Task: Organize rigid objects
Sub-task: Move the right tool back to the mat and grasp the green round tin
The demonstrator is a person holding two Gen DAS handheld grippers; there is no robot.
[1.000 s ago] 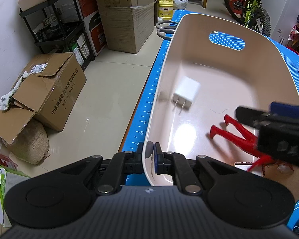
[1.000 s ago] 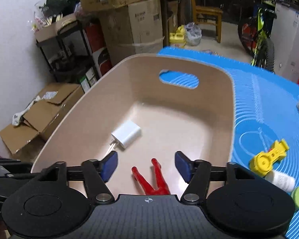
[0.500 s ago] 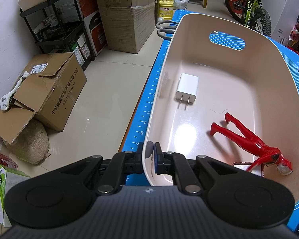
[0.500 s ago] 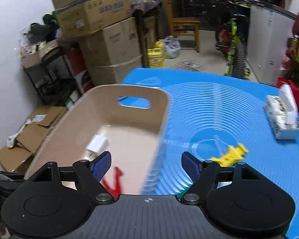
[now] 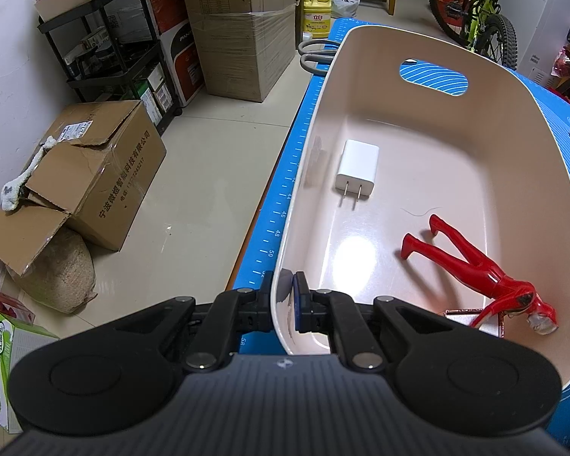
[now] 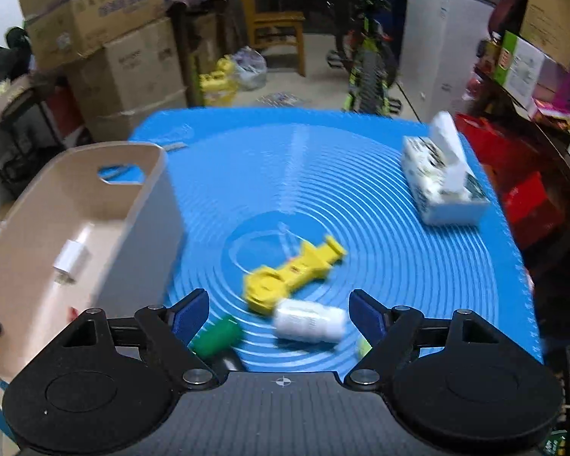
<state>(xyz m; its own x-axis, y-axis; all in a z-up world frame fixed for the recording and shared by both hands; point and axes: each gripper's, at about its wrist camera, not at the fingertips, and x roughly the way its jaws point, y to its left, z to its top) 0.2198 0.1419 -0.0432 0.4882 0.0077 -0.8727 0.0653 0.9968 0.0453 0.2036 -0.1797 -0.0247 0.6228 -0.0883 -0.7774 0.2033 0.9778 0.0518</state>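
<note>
Bottle (image 6: pixel 309 321) — white, lying on its side on the tabletop (image 6: pixel 399 266) between your right gripper (image 6: pixel 279 313)'s wide, just-opened jaws; likely light, stiff, prone to roll — take it across the body. Your left gripper (image 5: pixel 288 296) clamps the bin (image 5: pixel 513 121) rim.

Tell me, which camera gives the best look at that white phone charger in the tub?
The left wrist view. There the white charger lies sharp on the floor of the pink tub, both prongs plain to see, beyond the red figure. In the right wrist view the charger is only a small, blurred white block near the picture's left edge.
</note>
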